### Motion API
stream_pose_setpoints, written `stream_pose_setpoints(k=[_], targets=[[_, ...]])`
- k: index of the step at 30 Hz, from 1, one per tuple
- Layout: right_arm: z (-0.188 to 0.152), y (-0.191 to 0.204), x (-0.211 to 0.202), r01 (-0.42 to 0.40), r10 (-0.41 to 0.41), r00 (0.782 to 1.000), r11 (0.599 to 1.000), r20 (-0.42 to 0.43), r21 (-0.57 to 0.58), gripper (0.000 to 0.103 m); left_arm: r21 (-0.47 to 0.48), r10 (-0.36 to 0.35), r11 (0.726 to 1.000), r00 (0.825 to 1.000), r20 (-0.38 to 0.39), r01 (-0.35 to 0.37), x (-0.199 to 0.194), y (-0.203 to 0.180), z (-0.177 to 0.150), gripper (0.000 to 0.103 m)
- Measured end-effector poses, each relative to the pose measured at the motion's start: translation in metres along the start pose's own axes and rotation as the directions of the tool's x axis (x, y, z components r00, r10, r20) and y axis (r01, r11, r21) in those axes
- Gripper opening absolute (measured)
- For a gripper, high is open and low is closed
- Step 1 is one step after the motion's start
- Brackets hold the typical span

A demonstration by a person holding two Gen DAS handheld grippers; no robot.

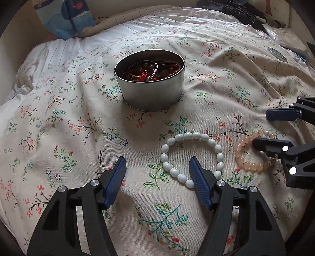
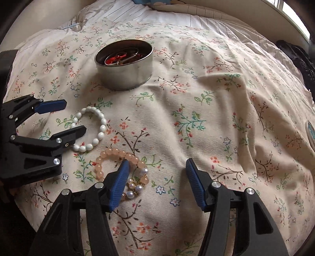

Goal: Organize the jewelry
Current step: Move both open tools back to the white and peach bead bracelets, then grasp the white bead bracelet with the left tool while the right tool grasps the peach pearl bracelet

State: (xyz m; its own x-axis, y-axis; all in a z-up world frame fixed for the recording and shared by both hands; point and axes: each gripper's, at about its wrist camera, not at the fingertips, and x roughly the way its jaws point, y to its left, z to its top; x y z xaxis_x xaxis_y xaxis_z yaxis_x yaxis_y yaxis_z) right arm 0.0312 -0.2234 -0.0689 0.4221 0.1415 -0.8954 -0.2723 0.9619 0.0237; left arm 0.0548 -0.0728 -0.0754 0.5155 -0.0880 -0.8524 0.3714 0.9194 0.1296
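Two bracelets lie flat on the floral bedspread (image 1: 59, 122), side by side and just apart, out in the middle of the bed and well in from its edges. The white bead bracelet (image 1: 192, 158) is a near-round loop of oval beads with no clear long axis. The peach bead bracelet (image 2: 120, 163) beside it is a loop too, but it carries a small cluster of pearl and gold beads (image 2: 135, 187) trailing off one side, toward the right wrist camera.

And here are the grippers! The left gripper (image 1: 157, 173) hangs over the white bracelet, jaws apart, one blue pad sitting over the near side of the loop and the other off on bare cloth; no bead is pinched between them. The right gripper (image 2: 156, 177) is the same story: jaws spread, its left pad over the peach loop near the pearl cluster, its right pad over plain fabric, nothing clamped. Whether either pad actually touches beads I can't tell.

Further up the bed, past both bracelets, stands a round metal tin (image 1: 149, 84), upright, lid off, with red cords and dark beads (image 1: 144, 73) tangled inside. Toward the right edge of the bed lies a small round blue object (image 1: 276, 53), and white striped bedding (image 2: 137, 17) shows beyond the floral cover.
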Motion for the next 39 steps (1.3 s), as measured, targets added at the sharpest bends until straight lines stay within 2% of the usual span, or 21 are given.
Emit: stream_pose_setpoints(k=[1,3,5,6,7,8,9,10,11,12,14,15,20,22,24,26,28,29,31,36,39], targets=[[0.000,0.000,-0.003,-0.031,0.031,0.999,1.000,0.015,-0.006,0.057,0.005,0.021,1.000,1.000,0.015,-0.021,-0.002,-0.001,0.001,0.059],[0.000,0.004,-0.002,-0.039,0.039,0.999,0.999,0.010,-0.028,0.057,0.028,0.053,0.998,0.997,0.051,-0.054,-0.004,-0.005,0.004,0.059],[0.002,0.009,0.006,-0.035,0.034,0.999,0.998,-0.029,-0.050,0.056,0.057,0.050,0.997,0.998,0.032,-0.052,0.003,-0.011,0.007,0.057],[0.003,0.012,0.010,-0.023,0.021,0.999,0.997,-0.035,-0.068,0.055,0.076,0.054,0.996,0.998,0.020,-0.055,0.007,-0.014,0.006,0.053],[0.002,0.014,0.010,-0.010,0.007,0.999,0.996,-0.038,-0.084,0.053,0.091,0.049,0.995,0.999,0.017,-0.050,0.008,-0.017,0.006,0.048],[0.000,0.015,0.010,0.002,-0.006,0.999,0.995,-0.041,-0.098,0.050,0.096,0.024,0.995,1.000,0.012,-0.025,0.007,-0.020,0.005,0.034],[-0.002,0.014,0.010,0.005,-0.009,0.999,0.995,-0.042,-0.102,0.047,0.102,0.011,0.995,1.000,0.005,-0.012,0.006,-0.022,0.004,0.026],[-0.005,0.012,0.008,0.003,-0.007,0.999,0.995,-0.044,-0.100,0.045,0.118,0.014,0.993,1.000,0.003,-0.014,0.005,-0.026,0.002,0.023],[-0.007,0.009,0.006,-0.001,-0.003,0.999,0.996,-0.046,-0.091,0.040,0.127,-0.001,0.992,1.000,-0.004,0.002,0.003,-0.028,0.001,0.013],[-0.009,0.005,0.004,-0.009,0.005,0.999,0.997,-0.048,-0.079,0.033,0.121,-0.027,0.992,1.000,-0.012,0.028,0.001,-0.029,0.000,0.008],[-0.013,-0.003,-0.001,-0.055,0.052,0.997,0.997,-0.048,-0.048,0.023,0.099,-0.070,0.993,0.998,-0.012,0.070,-0.005,-0.028,-0.002,0.007],[-0.015,-0.006,-0.003,-0.071,0.069,0.997,0.997,-0.046,-0.041,0.021,0.080,-0.094,0.992,0.996,-0.009,0.094,-0.007,-0.025,-0.002,0.007],[-0.018,-0.006,0.001,-0.056,0.053,0.997,0.996,-0.048,-0.064,0.024,-0.014,-0.109,0.994,0.994,-0.022,0.109,-0.001,-0.012,-0.001,0.009],[-0.017,-0.006,0.004,-0.064,0.060,0.997,0.996,-0.057,-0.065,0.023,-0.002,-0.098,0.995,0.995,-0.033,0.098,0.002,-0.016,-0.002,0.009],[-0.017,-0.013,0.003,-0.118,0.116,0.992,0.993,-0.057,-0.020,0.016,0.026,-0.087,0.996,0.996,-0.034,0.088,0.001,-0.021,-0.002,0.007],[-0.020,-0.025,-0.002,-0.202,0.204,0.978,0.978,-0.036,0.049,0.015,0.012,-0.132,0.991,0.991,-0.026,0.133,-0.005,-0.021,-0.003,0.007],[-0.023,-0.036,-0.007,-0.312,0.315,0.949,0.942,-0.012,0.121,0.013,-0.020,-0.173,0.985,0.985,-0.008,0.173,-0.011,-0.019,-0.003,0.007],[-0.025,-0.038,-0.010,-0.346,0.349,0.937,0.926,0.003,0.150,0.008,-0.032,-0.181,0.983,0.984,0.004,0.181,-0.015,-0.017,-0.003,0.007],[-0.027,-0.043,-0.016,-0.406,0.407,0.913,0.893,0.038,0.195,0.008,-0.063,-0.202,0.977,0.979,0.039,0.204,-0.023,-0.012,-0.003,0.007],[-0.028,-0.046,-0.032,-0.535,0.517,0.844,0.803,0.139,0.262,0.008,-0.134,-0.240,0.957,0.960,0.142,0.259,-0.045,0.004,-0.005,0.007],[-0.025,-0.041,-0.037,-0.580,0.546,0.815,0.762,0.196,0.287,0.008,-0.156,-0.241,0.948,0.947,0.213,0.276,-0.059,0.010,-0.006,0.007]])
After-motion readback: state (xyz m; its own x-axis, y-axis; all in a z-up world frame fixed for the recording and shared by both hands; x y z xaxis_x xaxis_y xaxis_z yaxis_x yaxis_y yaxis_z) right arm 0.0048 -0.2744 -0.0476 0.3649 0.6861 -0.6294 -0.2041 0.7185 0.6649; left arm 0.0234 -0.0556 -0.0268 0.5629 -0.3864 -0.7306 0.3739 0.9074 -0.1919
